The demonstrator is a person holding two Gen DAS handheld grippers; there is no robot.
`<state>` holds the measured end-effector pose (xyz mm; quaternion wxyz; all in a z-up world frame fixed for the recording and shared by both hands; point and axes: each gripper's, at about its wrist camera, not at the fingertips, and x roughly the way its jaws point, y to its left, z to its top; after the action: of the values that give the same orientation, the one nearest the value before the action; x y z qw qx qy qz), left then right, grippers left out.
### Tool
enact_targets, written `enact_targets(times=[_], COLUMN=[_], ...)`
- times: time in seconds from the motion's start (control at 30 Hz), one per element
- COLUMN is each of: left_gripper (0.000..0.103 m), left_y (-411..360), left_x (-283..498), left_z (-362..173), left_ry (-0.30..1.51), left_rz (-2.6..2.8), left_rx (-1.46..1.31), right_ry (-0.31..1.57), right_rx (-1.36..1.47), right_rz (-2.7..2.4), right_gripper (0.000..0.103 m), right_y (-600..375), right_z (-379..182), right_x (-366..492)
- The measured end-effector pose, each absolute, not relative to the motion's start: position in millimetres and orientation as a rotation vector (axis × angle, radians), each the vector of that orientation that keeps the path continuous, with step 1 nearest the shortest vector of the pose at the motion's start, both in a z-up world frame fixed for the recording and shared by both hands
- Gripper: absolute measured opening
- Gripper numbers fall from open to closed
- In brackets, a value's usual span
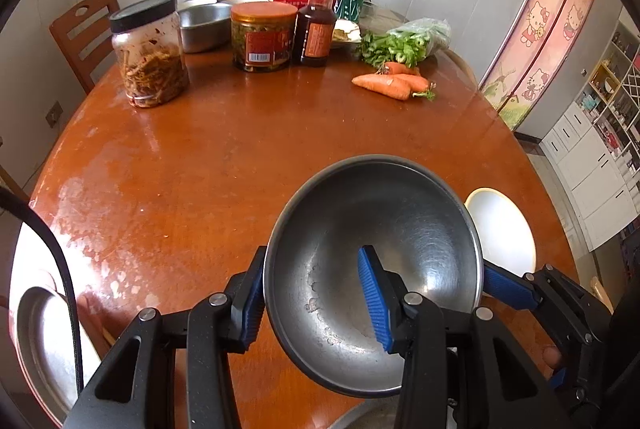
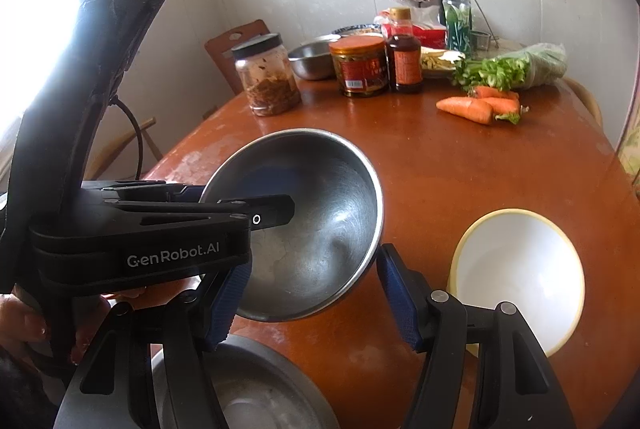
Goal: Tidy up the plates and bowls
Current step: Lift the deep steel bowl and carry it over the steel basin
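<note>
My left gripper [image 1: 316,305] is shut on the rim of a steel bowl [image 1: 400,229], one blue pad inside and one outside, and holds it tilted above the brown table [image 1: 220,157]. The same bowl shows in the right wrist view [image 2: 320,229] with the left gripper [image 2: 276,207] clamped on its left rim. My right gripper [image 2: 312,299] is open, its blue pads either side of the bowl's lower edge without gripping. It also shows in the left wrist view [image 1: 508,287]. A white bowl with a yellow rim [image 2: 520,277] sits on the table at right. A steel plate [image 2: 248,389] lies below the grippers.
At the far side stand a black-lidded jar [image 1: 150,53], an orange-lidded jar [image 1: 262,37], a sauce bottle [image 1: 316,25], a steel basin [image 1: 204,25], carrots [image 1: 392,81], greens [image 1: 408,43] and bottles. A wooden chair [image 1: 80,33] stands at far left. Another steel plate [image 1: 44,345] sits at lower left.
</note>
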<state>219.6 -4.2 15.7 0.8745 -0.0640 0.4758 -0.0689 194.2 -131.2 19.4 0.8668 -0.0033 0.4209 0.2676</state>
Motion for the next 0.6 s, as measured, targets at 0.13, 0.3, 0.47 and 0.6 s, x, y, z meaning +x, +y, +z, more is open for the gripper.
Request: enact_targets(times=[0.13,0.3,0.47,0.6], left_gripper=[0.044,0.044,0.044,0.044], left_y=[-2.9,-3.1,-7.5,-11.4], left_x=[211.1,196.0,177.5,163.5], left_z=[24.0,34.9,47.7,55.9], left_ry=[0.98,0.964,0.939,0.919], left_rz=[-0.14,-0.134,-0.13,-0.133], left_rx=[-0.134,-0.13,-0.115,-0.108], right_ry=[0.864,0.839,0.811,0.783], right_rx=[-0.007,-0.015,-0.022,-0.019], right_rz=[0.57,0.582,0.59,0.594], right_gripper=[0.068,0.068,0.068,0.068], right_y=[-130.4,-129.9,-131.4,-135.8], right_z=[27.4,37.5,47.7,56.3], right_x=[187.1,174.0,157.0,141.1])
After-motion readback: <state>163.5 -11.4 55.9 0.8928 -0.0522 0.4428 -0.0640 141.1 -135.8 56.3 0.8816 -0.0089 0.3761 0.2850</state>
